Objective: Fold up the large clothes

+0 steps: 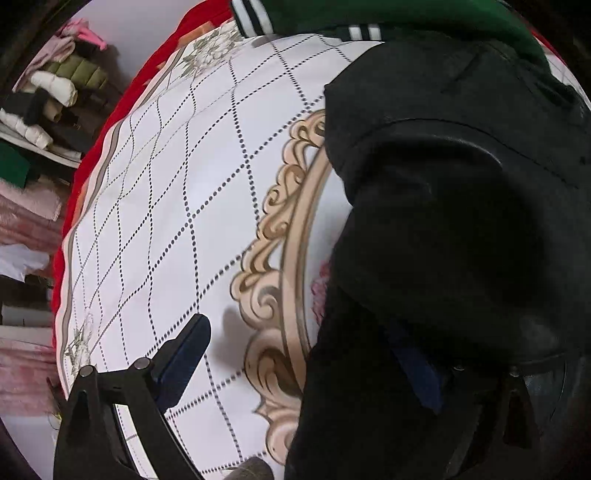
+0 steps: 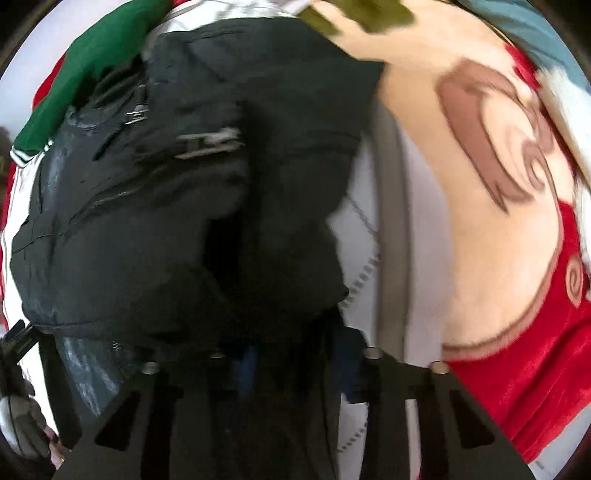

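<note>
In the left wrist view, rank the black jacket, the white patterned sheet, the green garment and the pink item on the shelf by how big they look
1. black jacket and white patterned sheet: alike, the jacket nearer the camera, so unranked
2. green garment
3. pink item
</note>
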Motion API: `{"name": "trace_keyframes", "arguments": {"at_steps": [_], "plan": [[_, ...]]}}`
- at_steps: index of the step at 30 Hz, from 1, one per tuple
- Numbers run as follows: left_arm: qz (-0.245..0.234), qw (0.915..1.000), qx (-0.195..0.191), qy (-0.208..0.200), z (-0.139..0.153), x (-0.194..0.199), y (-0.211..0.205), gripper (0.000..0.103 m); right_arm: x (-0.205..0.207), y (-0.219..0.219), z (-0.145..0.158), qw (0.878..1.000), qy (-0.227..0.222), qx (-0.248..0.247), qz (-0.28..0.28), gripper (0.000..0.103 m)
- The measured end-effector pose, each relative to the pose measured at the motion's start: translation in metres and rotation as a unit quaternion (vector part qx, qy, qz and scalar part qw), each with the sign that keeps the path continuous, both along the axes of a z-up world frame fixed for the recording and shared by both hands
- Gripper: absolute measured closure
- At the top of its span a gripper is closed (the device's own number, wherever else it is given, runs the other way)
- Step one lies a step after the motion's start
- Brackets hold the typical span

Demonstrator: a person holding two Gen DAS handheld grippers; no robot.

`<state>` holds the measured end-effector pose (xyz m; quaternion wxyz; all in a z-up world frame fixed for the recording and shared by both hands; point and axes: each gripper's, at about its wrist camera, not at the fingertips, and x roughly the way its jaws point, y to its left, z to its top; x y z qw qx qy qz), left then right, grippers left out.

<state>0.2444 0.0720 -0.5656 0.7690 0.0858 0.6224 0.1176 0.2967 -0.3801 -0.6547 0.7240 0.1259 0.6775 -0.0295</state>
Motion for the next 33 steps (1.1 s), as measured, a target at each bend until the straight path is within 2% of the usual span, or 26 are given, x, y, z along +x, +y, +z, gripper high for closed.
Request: {"name": "trace_keyframes", "arguments": {"at_steps": [2, 5, 8, 11, 12, 14, 16, 19, 22, 24, 26, 29, 33], "plan": [[-0.002, 1.0, 0.003, -0.008, 0.001, -0.004, 0.006, 0.002, 0.009, 0.015, 0.005, 1.0, -0.002, 0.018, 0.011, 0.082], [-0.005, 0.9999, 0.012, -0.011, 0.002, -0.005, 0.018, 0.002, 0.024, 0.047, 0.012, 0.999, -0.006, 0.03, 0.041, 0.082], [0.006, 0.9997, 0.022, -0.012, 0.002, 0.001, 0.036, 0.002, 0.032, 0.064, 0.014, 0.998, 0.001, 0.049, 0.043, 0.083], [0.011, 0.9999, 0.009, -0.007, 0.0, 0.005, 0.048, 0.001, 0.023, 0.043, 0.005, 0.999, 0.032, 0.016, -0.004, 0.084], [0.008, 0.9999, 0.008, -0.005, -0.001, 0.006, 0.048, 0.001, 0.017, 0.03, 0.0, 0.998, 0.038, 0.027, -0.031, 0.079], [-0.002, 1.0, 0.009, -0.003, -0.001, 0.005, 0.046, 0.001, 0.004, 0.01, -0.008, 0.994, 0.045, 0.053, -0.079, 0.078], [-0.001, 1.0, 0.005, 0.006, 0.003, 0.002, 0.044, 0.002, 0.001, 0.013, -0.003, 0.995, 0.053, 0.037, -0.073, 0.077], [0.013, 0.9999, -0.006, 0.004, 0.027, -0.015, 0.047, 0.002, 0.001, 0.016, 0.015, 0.993, 0.061, 0.031, -0.093, 0.074], [0.038, 0.9989, -0.015, -0.021, 0.061, -0.024, 0.059, 0.002, -0.001, 0.017, 0.041, 0.99, 0.042, 0.045, -0.124, 0.07], [0.057, 0.9968, -0.035, -0.044, 0.079, -0.018, 0.065, 0.002, 0.003, 0.026, 0.055, 0.991, 0.026, 0.033, -0.128, 0.07], [0.059, 0.9946, -0.055, -0.066, 0.085, 0.003, 0.062, 0.002, 0.004, 0.029, 0.065, 0.992, 0.017, 0.012, -0.128, 0.07], [0.033, 0.9961, -0.044, -0.069, 0.061, 0.045, 0.043, 0.002, -0.004, 0.033, 0.071, 0.99, 0.036, -0.036, -0.135, 0.07], [-0.017, 0.9997, -0.013, -0.014, -0.004, 0.082, 0.02, 0.0, -0.012, 0.025, 0.073, 0.983, 0.066, -0.048, -0.163, 0.069]]}}
